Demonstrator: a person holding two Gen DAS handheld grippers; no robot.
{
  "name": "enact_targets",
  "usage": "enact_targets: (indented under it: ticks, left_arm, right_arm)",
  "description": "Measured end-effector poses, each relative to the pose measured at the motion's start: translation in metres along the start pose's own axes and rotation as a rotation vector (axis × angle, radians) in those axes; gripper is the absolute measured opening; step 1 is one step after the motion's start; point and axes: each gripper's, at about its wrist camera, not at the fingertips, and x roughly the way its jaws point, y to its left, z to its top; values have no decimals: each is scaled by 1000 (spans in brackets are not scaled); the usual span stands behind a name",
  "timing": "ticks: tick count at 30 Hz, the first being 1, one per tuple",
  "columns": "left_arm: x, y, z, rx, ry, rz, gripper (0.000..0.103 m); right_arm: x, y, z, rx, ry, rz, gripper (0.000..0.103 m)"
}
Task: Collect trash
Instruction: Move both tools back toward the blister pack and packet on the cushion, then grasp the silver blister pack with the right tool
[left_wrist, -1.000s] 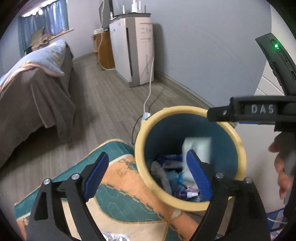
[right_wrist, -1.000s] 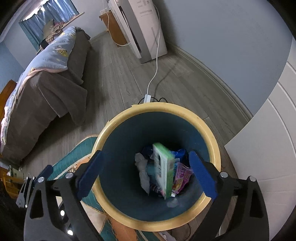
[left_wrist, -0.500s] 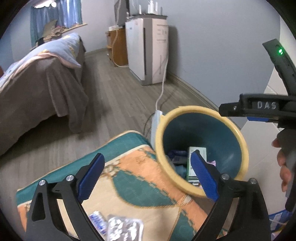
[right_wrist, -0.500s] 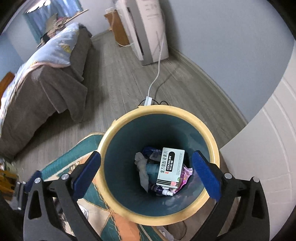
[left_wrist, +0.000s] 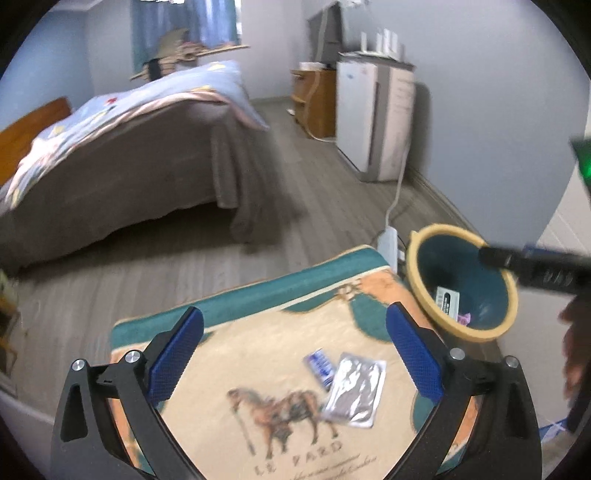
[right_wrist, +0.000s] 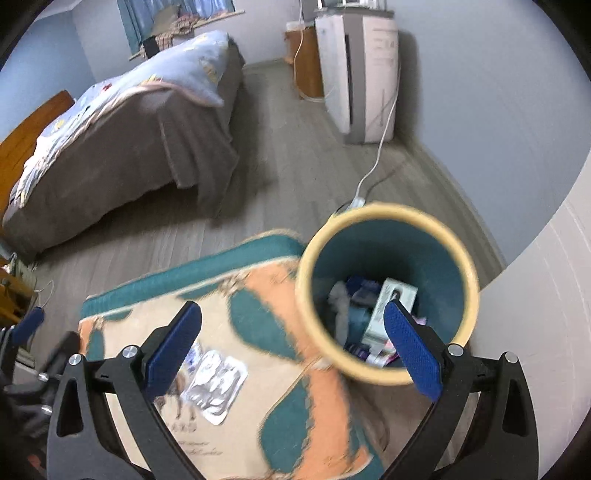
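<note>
Your bin (right_wrist: 388, 229) (yellow rim, teal inside) held a white box (right_wrist: 393, 301), crumpled tissue and wrappers. On the rug (left_wrist: 258, 332) beside it lay a foil blister pack (left_wrist: 354, 389) touching a small blue packet (left_wrist: 320, 363). Your left gripper (left_wrist: 295, 354) was opening, jaws empty; your right gripper (right_wrist: 291, 347) stood wide, holding nothing.

Each gripper, left gripper (left_wrist: 294, 354) and right gripper (right_wrist: 293, 349), has black plastic triangular-cutout fingers, textured blue pads (left_wrist: 413, 356) and silver screws (left_wrist: 456, 353).
</note>
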Motion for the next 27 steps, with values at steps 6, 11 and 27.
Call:
enact_targets:
  ticks: [6,11,27]
  left_arm:
    - [-21,28,-25,12,-47,135,98]
    - [-12,54,-44,-32,-15,140,98]
    - [14,88,-54,-91,86,71,98]
  right_arm:
    - [13,28,-25,23,60,-2,97]
    - [30,49,-38,-30,106,-38,97]
    - [102,94,-73,-123,247,-67,97]
